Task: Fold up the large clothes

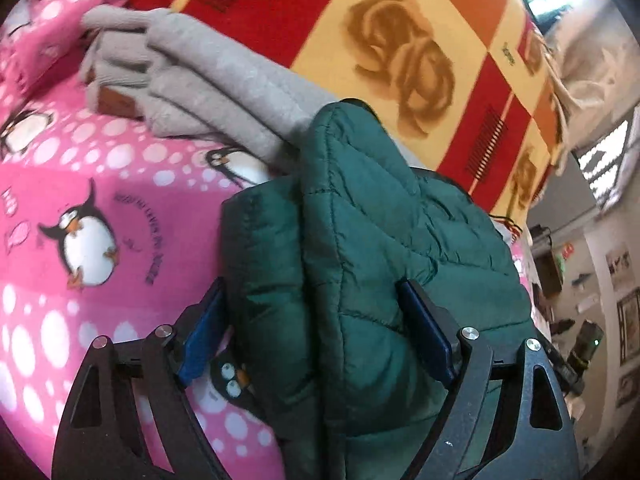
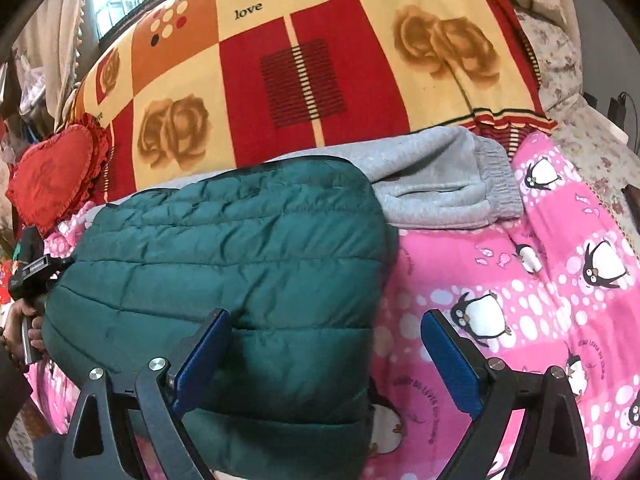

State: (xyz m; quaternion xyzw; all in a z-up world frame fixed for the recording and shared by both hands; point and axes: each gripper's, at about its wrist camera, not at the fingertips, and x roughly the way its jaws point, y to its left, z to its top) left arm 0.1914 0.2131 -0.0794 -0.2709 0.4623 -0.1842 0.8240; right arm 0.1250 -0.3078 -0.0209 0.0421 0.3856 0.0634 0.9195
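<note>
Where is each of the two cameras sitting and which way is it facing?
Left wrist: on the left gripper, looking down over its open jaws, green jacket between them, beige sweater beyond.
Right wrist: on the right gripper, open, facing the jacket, grey sweatpants; a hand at left.
Shared: jacket, pink penguin blanket.

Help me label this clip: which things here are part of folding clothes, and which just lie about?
Job: green quilted jacket, grey sweatpants, beige sweater, left gripper, right gripper.
Lying about: pink penguin blanket, rose-patterned blanket, red heart cushion.
</note>
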